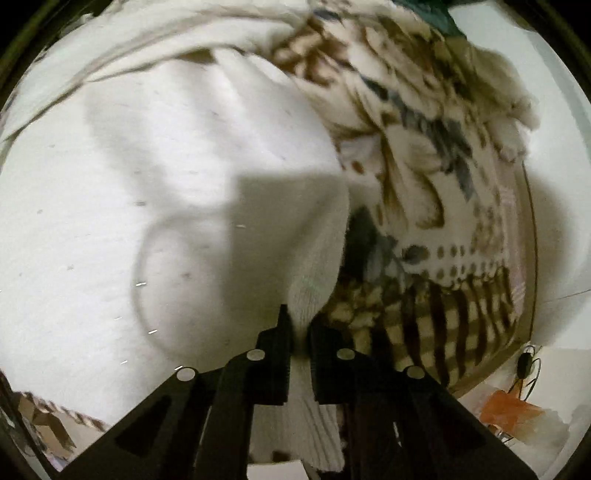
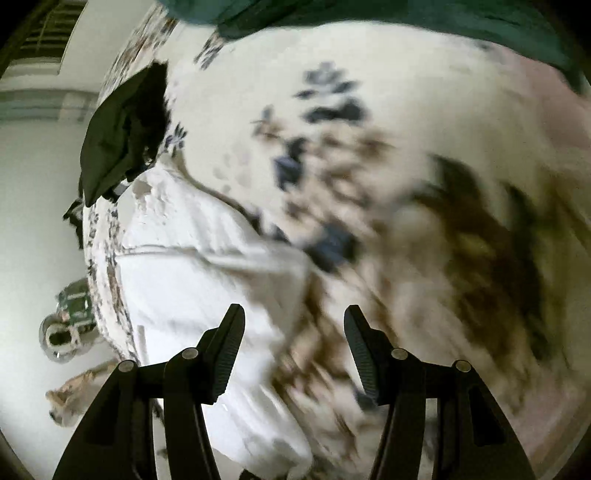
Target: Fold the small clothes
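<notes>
A white knit garment [image 1: 177, 206] fills most of the left wrist view, spread over a patterned cloth [image 1: 424, 206]. My left gripper [image 1: 300, 332] is shut on a ribbed edge of the white garment, which bunches between the fingers. In the right wrist view the same white garment [image 2: 192, 280] lies at the left on the patterned cloth [image 2: 388, 184]. My right gripper [image 2: 293, 321] is open and empty, hovering over the garment's right edge. The view is motion-blurred.
A black garment [image 2: 122, 136] lies on the far left of the patterned cloth. A dark green cloth [image 2: 406, 18] runs along the top. A metal pot [image 2: 59, 339] stands on the floor at left. An orange object [image 1: 509, 410] sits on the floor at right.
</notes>
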`<state>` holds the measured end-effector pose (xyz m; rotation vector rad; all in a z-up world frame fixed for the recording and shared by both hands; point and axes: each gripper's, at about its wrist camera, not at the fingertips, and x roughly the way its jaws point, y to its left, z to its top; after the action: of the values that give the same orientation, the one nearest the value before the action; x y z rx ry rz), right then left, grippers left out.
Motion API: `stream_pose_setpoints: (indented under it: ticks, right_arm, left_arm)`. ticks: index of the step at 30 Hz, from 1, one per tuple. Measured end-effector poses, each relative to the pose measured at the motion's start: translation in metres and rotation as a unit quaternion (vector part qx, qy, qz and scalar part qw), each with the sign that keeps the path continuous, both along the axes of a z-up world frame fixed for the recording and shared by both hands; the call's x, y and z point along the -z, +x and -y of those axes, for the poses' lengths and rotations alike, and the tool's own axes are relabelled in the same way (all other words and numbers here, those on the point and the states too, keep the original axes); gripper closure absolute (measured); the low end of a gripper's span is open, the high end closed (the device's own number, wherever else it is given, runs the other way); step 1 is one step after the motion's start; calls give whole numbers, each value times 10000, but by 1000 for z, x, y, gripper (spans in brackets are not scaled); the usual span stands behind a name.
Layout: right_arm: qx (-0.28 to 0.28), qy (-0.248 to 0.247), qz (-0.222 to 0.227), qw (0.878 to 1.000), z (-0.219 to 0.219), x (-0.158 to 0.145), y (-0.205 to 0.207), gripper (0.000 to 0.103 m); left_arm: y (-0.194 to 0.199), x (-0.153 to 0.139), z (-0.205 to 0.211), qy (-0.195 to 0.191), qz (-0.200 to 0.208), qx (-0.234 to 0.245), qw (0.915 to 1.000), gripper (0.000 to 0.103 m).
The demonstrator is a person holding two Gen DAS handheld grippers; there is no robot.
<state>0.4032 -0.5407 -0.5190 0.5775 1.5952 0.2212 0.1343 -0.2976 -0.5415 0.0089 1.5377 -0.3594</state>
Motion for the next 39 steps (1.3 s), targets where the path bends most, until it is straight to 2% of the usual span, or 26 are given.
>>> stream_pose_setpoints:
  ticks: [4,9,10,11,12,14,17,20,23,27,32,39]
  right_arm:
    - [-490,-1,-441,9978,-34,41,50,45]
    - [-967,140,-1071,9894,-66,76,64,45]
    - [-1100,107,-1089,9879,-73,77,63,54]
    - [-1213,30,-1089,9866,-79,77,61,70]
    - [-1306,-112,-1133,9849,-86,75,60,92]
    - [-1256,-253,-1129,9853,-93,66,60,92]
    - [-1162,-366,-1072,9867,-108,38,68,93]
    - [-1248,-507,-873,9870,-139,-5,86,93]
    - [-1411,-591,-695,9858,-188,-46,102,93]
    - [-1685,-789,-549,9810,-277,-75,123,93]
    - [-1881,-1043,-505,9753,-397,-68,154,93]
    - [-1963,-1539,-587,9666,-522,-10,175,96]
  left_arm:
    - [3,-23,-25,-142,75,-233,9996,97]
    - [3,-44,-71,-309,202,-658,9972,97]
    - [5,-44,-73,-310,226,-725,9966,97]
    - [6,-47,-82,-330,245,-814,9958,97]
    - [6,-49,-92,-352,258,-904,9950,97]
    - [6,-56,-111,-367,325,-1054,9932,97]
    - [10,-71,-146,-384,480,-1267,9900,97]
    - [11,-85,-189,-409,622,-1583,9846,98]
    - [11,-91,-238,-477,641,-2010,9763,98]
    - [9,-85,-298,-560,573,-2583,9627,98]
    - [4,-72,-361,-639,496,-3120,9466,98]
    - [-1,-32,-435,-753,179,-3565,9311,98]
